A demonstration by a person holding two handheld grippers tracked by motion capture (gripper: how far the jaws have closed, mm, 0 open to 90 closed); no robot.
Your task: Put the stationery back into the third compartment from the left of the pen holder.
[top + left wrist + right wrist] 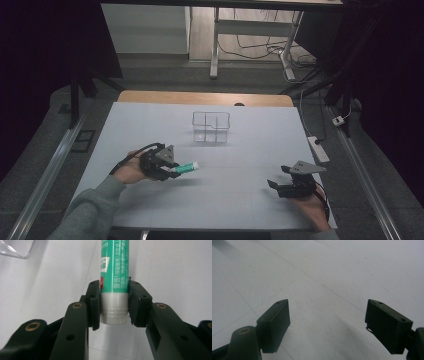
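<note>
So the left hand-held gripper (pixel 169 169) is clamped on a green glue stick (pixel 187 168), and the left gripper view makes it pretty obvious: both pads press on the stick's sides right where the green label meets the grey-white end (pixel 113 308), with that end sticking back toward the camera and the rest running away from the jaws. From the high view the stick points out to the right of the gripper, roughly level, held just above the white surface (pixel 240 150), on the left half and toward the near edge. The person's left hand (pixel 131 171) wraps the gripper body, grey sleeve coming in from the bottom corner.

The right hand-held gripper (pixel 272 184) sits low over the near right part of the surface, jaws wide apart with nothing between them. In the right gripper view you just see the two black pads (pixel 274 323) and bare white surface past them.

Farther back, around the middle, there's a clear plastic box (pixel 211 126) with dividers inside. It's well apart from both grippers, and a corner of it (pixel 15 248) peeks into the left gripper view at the top left.
</note>
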